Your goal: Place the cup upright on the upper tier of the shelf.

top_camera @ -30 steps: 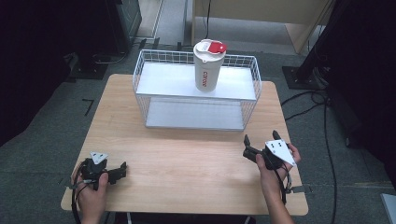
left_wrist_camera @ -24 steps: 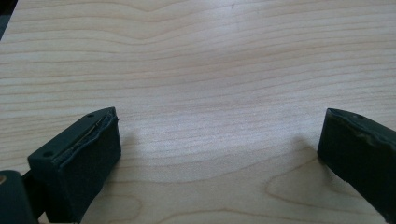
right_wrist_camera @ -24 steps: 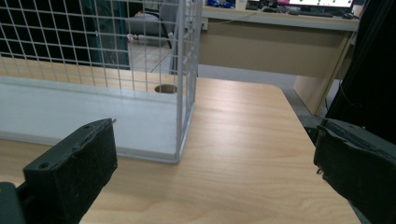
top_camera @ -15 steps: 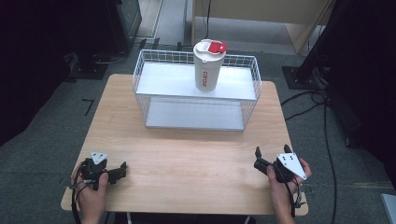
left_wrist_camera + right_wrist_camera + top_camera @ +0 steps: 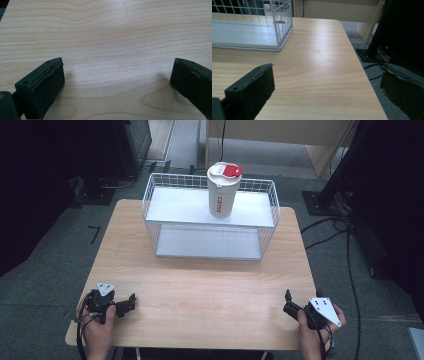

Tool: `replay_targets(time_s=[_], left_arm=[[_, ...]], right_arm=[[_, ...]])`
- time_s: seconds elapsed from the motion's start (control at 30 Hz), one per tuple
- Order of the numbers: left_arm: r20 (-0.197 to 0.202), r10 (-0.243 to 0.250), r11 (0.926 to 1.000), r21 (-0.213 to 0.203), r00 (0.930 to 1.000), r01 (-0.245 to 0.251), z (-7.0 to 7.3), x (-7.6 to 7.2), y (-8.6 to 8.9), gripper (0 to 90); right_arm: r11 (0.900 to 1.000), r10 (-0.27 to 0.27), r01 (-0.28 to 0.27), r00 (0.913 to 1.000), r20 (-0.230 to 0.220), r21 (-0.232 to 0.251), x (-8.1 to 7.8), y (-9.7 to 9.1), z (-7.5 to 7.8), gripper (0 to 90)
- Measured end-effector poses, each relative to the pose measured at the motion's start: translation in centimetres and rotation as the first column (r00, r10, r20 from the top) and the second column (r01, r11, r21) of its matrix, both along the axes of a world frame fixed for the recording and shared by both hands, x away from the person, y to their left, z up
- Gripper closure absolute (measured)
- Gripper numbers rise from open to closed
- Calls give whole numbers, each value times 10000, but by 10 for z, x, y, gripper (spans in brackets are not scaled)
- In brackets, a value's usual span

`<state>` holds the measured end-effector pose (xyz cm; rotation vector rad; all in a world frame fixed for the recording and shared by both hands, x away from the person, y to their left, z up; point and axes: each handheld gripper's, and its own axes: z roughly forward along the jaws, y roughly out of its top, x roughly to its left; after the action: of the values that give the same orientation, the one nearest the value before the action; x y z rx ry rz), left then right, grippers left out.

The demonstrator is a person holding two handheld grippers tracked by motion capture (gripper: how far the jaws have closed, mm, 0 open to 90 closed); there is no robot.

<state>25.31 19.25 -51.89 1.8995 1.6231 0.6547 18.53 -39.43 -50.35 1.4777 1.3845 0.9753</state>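
One piece of lettering could be read. It ran in red, set vertically down the side of the white cup (image 5: 223, 190), which stood on the upper shelf of the white wire rack (image 5: 150, 205) toward twelve o'clock on the bench (image 5: 210, 285). It looked like "COtove" or something close, but the letters were too small to settle. The cup's lid carried a red patch with no legible mark. Nothing else in the pictures bore readable text, numbers or signs.
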Motion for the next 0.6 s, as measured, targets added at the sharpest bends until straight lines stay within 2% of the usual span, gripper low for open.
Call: replay_targets(time_s=[0.2,0.33,0.37,0.4,0.43,0.5,0.6], left_arm=[[-1,0,10000,-3,10000,0,0,0,0,0],[1,0,10000,-1,10000,0,0,0,0,0],[11,10,10000,-11,10000,-10,0,0,0,0],[-1,-1,10000,0,10000,1,0,0,0,0],[15,11,10000,-14,10000,-11,0,0,0,0],[20,42,10000,-13,10000,-42,0,0,0,0],[16,61,10000,-10,10000,-61,0,0,-1,0]], right_arm=[[9988,-445,454,9980,-443,191,-11,-11,-5,0],[9984,-563,558,9945,-883,-82,-16,-15,-9,0],[9985,-542,533,9938,-971,-123,-16,-16,-9,0],[9994,-340,333,9913,-1274,-73,-15,-18,-12,0],[9994,-340,333,9913,-1274,-73,-15,-18,-12,0],[9994,-305,277,9845,-1725,-184,-11,-18,-16,0],[9999,-132,117,9838,-1787,-97,-7,-18,-16,0]])
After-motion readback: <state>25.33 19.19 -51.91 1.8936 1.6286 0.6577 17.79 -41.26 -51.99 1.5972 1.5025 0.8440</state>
